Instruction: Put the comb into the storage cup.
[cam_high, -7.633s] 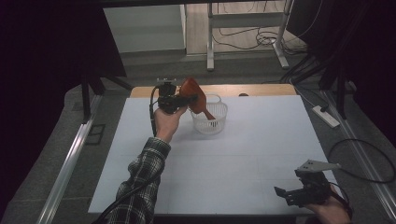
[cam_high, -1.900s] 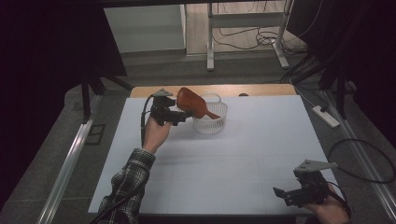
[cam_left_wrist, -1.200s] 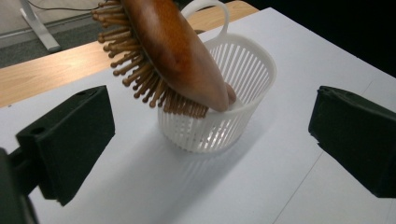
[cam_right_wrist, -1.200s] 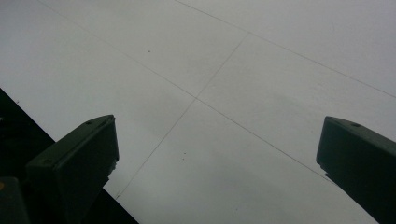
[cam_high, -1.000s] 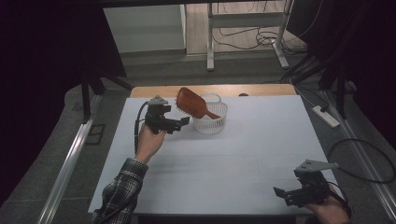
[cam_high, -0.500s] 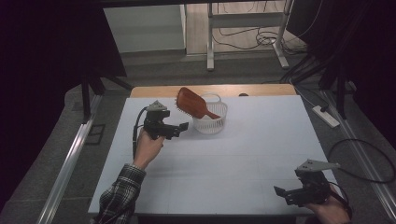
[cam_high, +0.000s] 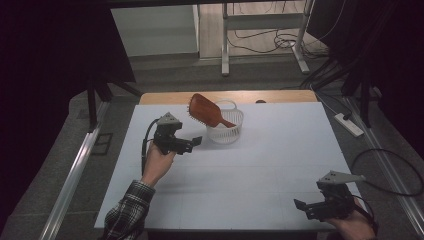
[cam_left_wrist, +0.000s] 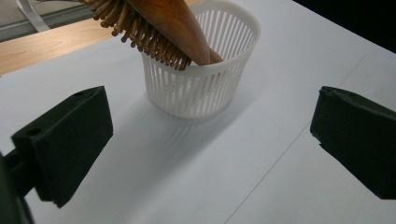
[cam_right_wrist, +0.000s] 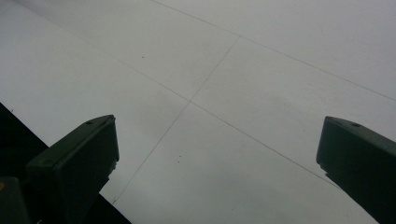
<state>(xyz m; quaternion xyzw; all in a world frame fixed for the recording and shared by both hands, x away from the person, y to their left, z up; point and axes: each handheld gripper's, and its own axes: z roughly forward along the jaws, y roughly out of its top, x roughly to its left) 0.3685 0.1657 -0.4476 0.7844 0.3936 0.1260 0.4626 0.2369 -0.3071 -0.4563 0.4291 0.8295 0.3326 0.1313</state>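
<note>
A brown wooden hairbrush (cam_high: 206, 111) stands slanted in a small white slatted basket (cam_high: 226, 129) at the back middle of the white table; its handle is down in the basket, its bristled head leans out to the left. The left gripper view has the hairbrush (cam_left_wrist: 163, 28) and the basket (cam_left_wrist: 201, 79) just ahead. My left gripper (cam_high: 194, 143) is open and holds nothing, a short way left of the basket. The left gripper (cam_left_wrist: 210, 154) has its jaws wide apart. My right gripper (cam_high: 306, 209) rests open at the front right corner, over bare table (cam_right_wrist: 233, 93).
The white table top (cam_high: 260, 170) has a strip of wood (cam_high: 280, 96) along its back edge. A power strip (cam_high: 351, 125) lies on the floor to the right, with cables (cam_high: 390, 165) nearby. A metal rail (cam_high: 75, 175) runs along the left side.
My left gripper has let go of the hairbrush, left it leaning in the basket, and drawn back leftward and toward the person. The right gripper has stayed put.
</note>
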